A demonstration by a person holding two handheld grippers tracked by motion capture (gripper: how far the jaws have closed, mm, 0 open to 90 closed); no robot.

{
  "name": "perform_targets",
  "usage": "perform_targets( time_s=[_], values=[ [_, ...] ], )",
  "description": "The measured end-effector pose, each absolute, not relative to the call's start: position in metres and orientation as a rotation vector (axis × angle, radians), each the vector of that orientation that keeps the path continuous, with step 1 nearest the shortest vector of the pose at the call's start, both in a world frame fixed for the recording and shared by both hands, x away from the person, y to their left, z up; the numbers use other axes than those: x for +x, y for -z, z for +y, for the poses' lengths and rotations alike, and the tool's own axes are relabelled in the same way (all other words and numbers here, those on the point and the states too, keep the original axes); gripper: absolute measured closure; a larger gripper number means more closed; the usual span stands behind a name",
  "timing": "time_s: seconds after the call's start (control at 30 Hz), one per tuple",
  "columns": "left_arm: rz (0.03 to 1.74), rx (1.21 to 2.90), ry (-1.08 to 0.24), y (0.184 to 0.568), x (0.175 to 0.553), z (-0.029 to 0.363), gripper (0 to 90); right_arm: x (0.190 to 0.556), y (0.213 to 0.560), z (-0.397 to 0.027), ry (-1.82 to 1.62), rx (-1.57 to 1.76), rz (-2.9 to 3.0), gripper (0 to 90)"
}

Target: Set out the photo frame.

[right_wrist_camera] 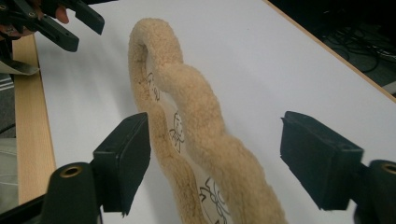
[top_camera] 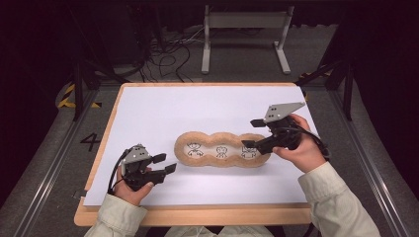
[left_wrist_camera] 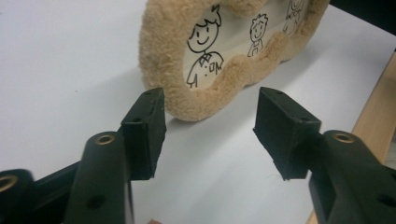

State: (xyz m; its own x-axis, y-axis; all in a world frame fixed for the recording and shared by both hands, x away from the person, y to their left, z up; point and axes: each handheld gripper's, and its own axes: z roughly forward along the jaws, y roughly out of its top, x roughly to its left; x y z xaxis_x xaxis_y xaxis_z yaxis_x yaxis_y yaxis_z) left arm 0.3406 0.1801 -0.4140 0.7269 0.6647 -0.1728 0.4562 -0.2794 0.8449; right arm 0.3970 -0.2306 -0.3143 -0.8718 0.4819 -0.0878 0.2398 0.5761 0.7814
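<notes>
Plush three-window photo frame: lies flat on the white-covered bench, long axis running left to right between the two hands. Right hand-held gripper: jaws apart, straddling the frame's right end without pressing it. Left hand-held gripper: jaws apart and empty, just beside the left end.

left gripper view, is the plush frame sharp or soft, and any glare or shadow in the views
Left gripper view: plush frame sharp, jaw bases soft, small shadow under it. Right gripper view: frame's near end blurred. High view: white sheet bright, surroundings dark.
</notes>
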Motion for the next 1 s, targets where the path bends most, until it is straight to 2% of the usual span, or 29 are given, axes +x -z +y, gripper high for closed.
perform_targets(
  time_s=[0.07, 0.2, 0.87, 1.0],
  values=[
    [0.864, 1.917, -0.259, 0.414, 0.34, 0.183, 37.7, 0.391, 0.315, -0.24, -1.184, 0.64, 2.48, 18.7],
    [0.872, 1.891, -0.273, 0.414, 0.338, 0.192, 34.5, 0.383, 0.318, -0.255, -1.181, 0.7, 2.431, 16.4],
    [0.979, 1.844, -0.397, 0.422, 0.34, 0.225, 28.9, 0.356, 0.349, -0.33, -1.24, 0.983, 2.25, 15.5],
    [1.001, 1.85, -0.423, 0.425, 0.343, 0.226, 28.0, 0.355, 0.364, -0.337, -1.223, 1.018, 2.239, 17.6]
  ],
)
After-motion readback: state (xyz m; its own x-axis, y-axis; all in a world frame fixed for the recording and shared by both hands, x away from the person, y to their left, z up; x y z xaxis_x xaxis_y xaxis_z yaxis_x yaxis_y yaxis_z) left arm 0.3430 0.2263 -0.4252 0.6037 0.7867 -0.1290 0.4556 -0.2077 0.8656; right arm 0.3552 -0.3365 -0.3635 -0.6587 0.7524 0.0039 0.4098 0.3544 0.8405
